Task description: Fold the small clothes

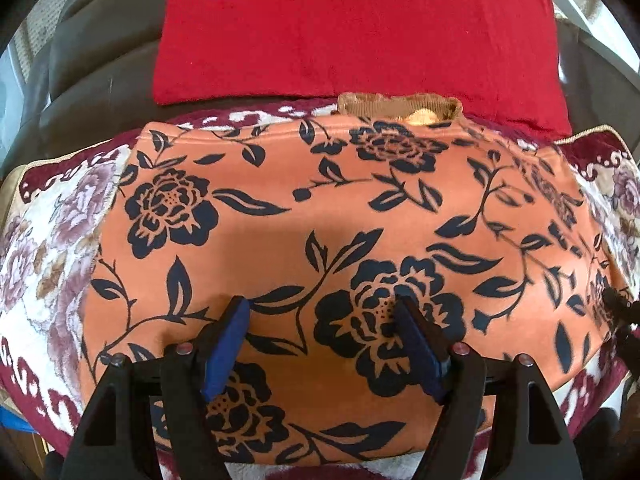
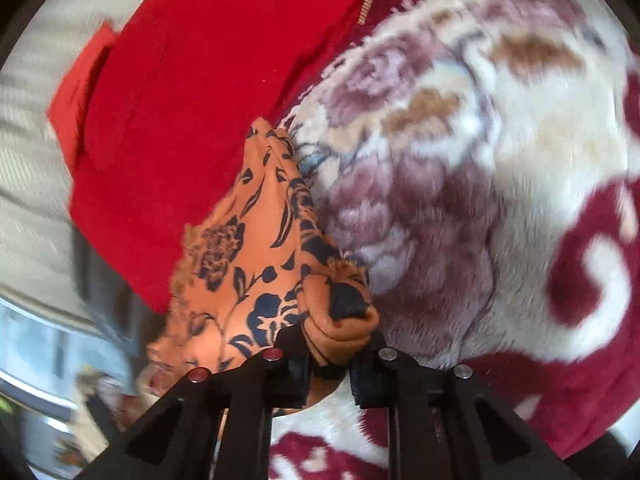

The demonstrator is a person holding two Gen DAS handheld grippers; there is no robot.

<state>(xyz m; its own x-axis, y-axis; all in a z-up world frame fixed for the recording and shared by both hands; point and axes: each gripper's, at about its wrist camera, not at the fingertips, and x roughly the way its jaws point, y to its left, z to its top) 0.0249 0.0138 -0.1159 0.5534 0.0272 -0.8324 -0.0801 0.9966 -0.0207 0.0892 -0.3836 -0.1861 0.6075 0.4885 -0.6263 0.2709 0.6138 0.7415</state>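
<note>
An orange garment (image 1: 320, 216) with a dark navy flower print lies spread flat on a floral blanket (image 1: 52, 220). Its tan ribbed collar (image 1: 400, 106) shows at the far edge. My left gripper (image 1: 322, 312) is open, its blue-padded fingers (image 1: 226, 344) resting low over the garment's near part. My right gripper (image 2: 330, 354) is shut on a bunched edge of the same garment (image 2: 256, 240) and holds it lifted above the blanket (image 2: 480, 160). The right gripper's tip shows at the garment's right edge in the left wrist view (image 1: 620, 308).
A folded red cloth (image 1: 352, 28) lies just beyond the garment, also in the right wrist view (image 2: 192, 92). Dark grey cushions (image 1: 100, 60) lie at the back left. The maroon and cream blanket runs out to both sides.
</note>
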